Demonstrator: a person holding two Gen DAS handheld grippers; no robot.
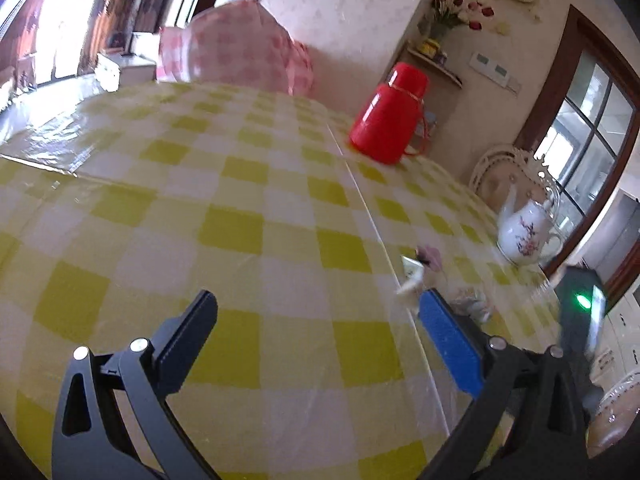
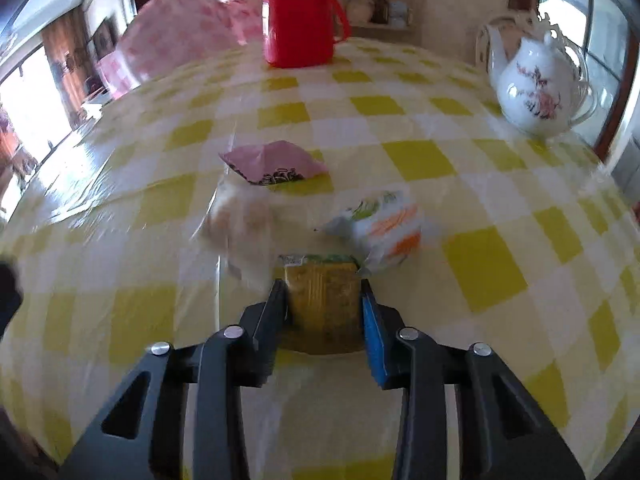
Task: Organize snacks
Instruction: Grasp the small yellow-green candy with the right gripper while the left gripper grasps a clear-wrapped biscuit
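Up close, the right tongs (image 2: 324, 300) are narrowed onto a yellow-brown snack packet (image 2: 323, 304), both fingers pressed against its sides, just above the yellow-checked worktop (image 2: 420, 160). Just beyond it lie a white, orange and green snack packet (image 2: 384, 228) and a pink snack packet (image 2: 276, 162); a blurred pale packet (image 2: 240, 224) sits to their left. The left tongs (image 1: 316, 332) are spread wide, holding nothing, over the cloth. A red flask (image 2: 298, 20) and white teapot (image 2: 536, 88) stand farther back.
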